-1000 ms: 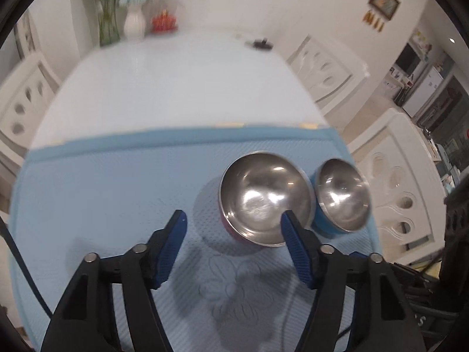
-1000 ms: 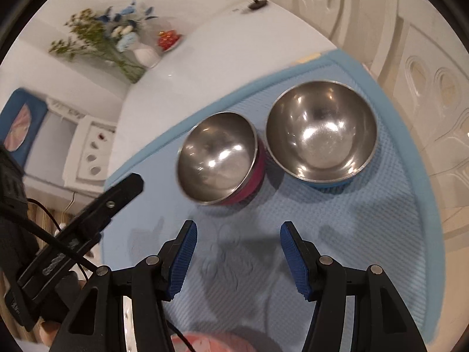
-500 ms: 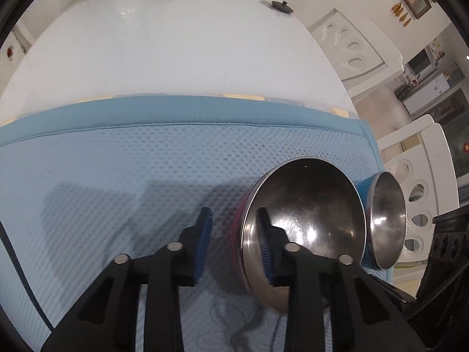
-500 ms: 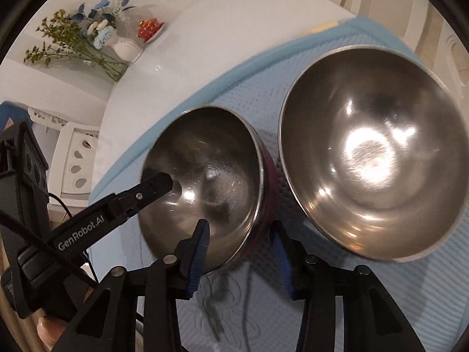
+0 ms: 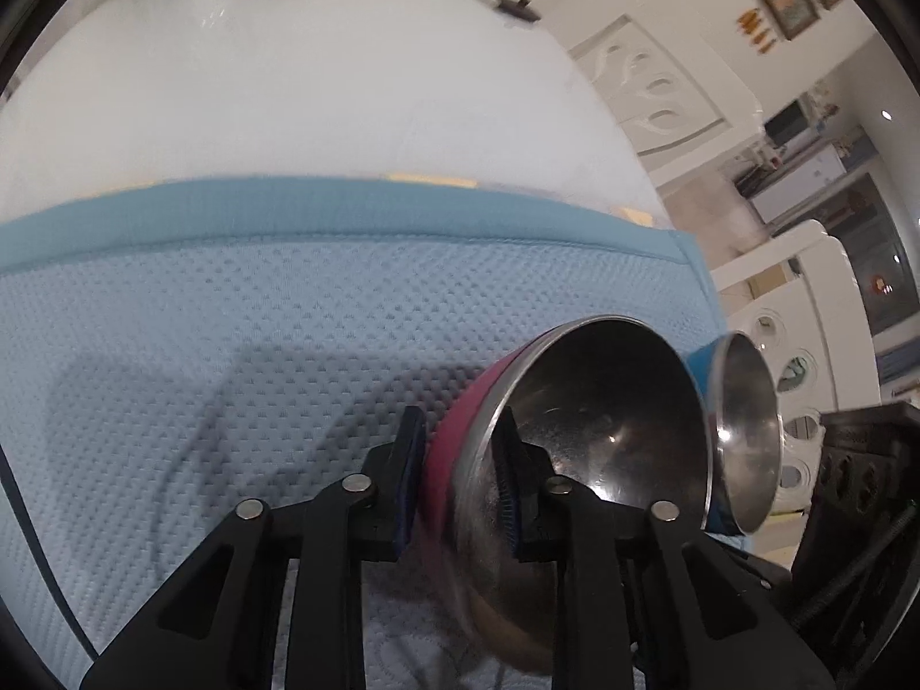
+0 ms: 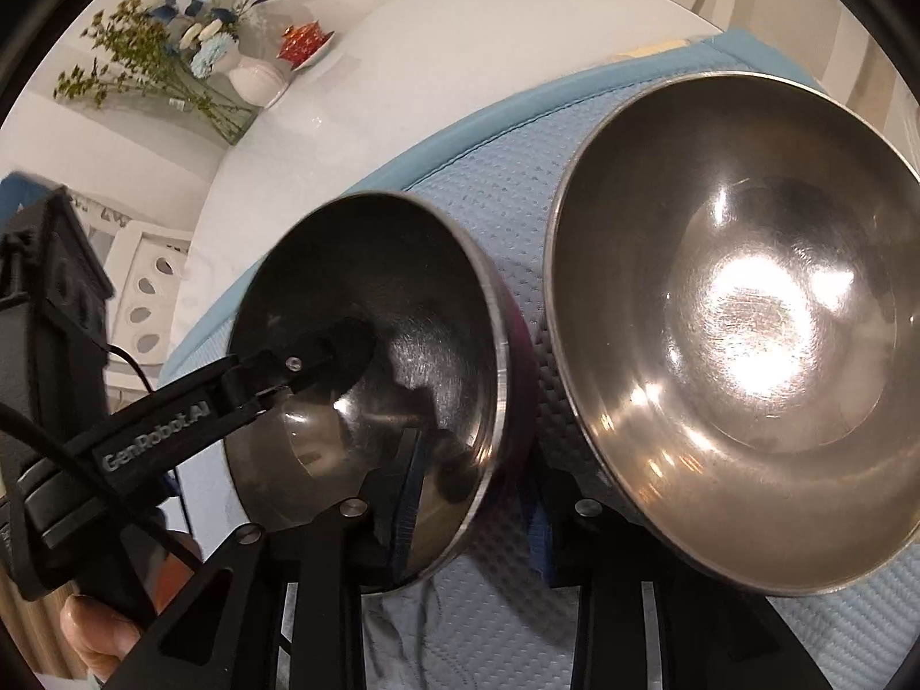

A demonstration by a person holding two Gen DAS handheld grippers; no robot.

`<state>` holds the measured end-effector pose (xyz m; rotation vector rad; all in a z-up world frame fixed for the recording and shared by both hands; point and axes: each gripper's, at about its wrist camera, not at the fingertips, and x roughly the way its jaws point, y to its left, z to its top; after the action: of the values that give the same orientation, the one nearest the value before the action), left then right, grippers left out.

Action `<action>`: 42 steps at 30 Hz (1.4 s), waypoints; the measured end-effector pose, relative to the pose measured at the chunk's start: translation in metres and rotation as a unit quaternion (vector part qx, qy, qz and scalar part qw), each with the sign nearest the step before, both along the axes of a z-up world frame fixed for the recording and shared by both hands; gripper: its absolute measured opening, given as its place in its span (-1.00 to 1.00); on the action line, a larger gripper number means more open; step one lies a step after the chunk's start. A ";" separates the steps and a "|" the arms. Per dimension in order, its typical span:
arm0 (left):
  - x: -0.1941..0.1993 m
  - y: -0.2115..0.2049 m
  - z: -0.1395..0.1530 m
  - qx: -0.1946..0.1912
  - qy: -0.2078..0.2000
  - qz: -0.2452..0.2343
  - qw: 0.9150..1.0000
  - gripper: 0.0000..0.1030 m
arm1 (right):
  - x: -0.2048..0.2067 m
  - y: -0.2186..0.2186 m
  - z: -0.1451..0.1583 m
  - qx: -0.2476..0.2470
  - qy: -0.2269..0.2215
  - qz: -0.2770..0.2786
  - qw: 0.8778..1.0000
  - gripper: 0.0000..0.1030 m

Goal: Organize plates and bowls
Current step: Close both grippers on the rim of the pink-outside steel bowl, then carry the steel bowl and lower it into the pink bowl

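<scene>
My left gripper [image 5: 460, 489] has its jaws closing on the near rim of the pink bowl [image 5: 575, 460], one pad against the pink outer wall and the other inside against the steel. My right gripper [image 6: 477, 509] has its jaws closing too, astride the same bowl's rim on its other side: the left pad sits inside the bowl, the right pad is outside, mostly hidden between the two bowls, so I cannot tell whether it is pressing yet. So both my jaws are on one bowl, which looks tipped, with its far edge raised off the blue mat [image 5: 230, 345].

Just beside it, almost touching, stands the blue bowl [image 6: 736, 345], upright on the mat near the mat's corner. The mat covers the near end of the white table [image 5: 287, 86]; a vase of flowers [image 6: 253, 77] stands well away at the far end.

The risks, as I judge them: the steel is smooth and curved, and a thin rim pinch can slip, letting the bowl drop and clang. If my two hands pull at different rates, the bowl will twist out of one grip. My right outer pad is crowded against the blue bowl, so any sideways move could knock that bowl toward the table edge.
</scene>
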<state>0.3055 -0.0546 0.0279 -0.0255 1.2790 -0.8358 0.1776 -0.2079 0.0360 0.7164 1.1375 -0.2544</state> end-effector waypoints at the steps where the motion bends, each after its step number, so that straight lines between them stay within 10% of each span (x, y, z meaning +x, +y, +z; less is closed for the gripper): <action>1: -0.001 0.002 0.003 -0.008 -0.002 -0.001 1.000 -0.67 | 0.000 0.002 0.001 -0.005 0.002 0.003 1.000 -0.41; 24: -0.121 0.090 0.115 -0.033 -0.084 -0.001 0.996 -0.67 | -0.084 0.079 0.104 -0.034 -0.029 0.093 0.995 -0.41; 42: -0.228 0.139 0.102 0.020 -0.109 -0.024 0.994 -0.67 | -0.186 0.156 0.103 -0.015 0.016 0.091 0.996 -0.41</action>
<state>0.0775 0.0841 0.1302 0.1260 1.0930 -0.8309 -0.0082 -0.0520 0.1393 0.5793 1.2195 -0.1293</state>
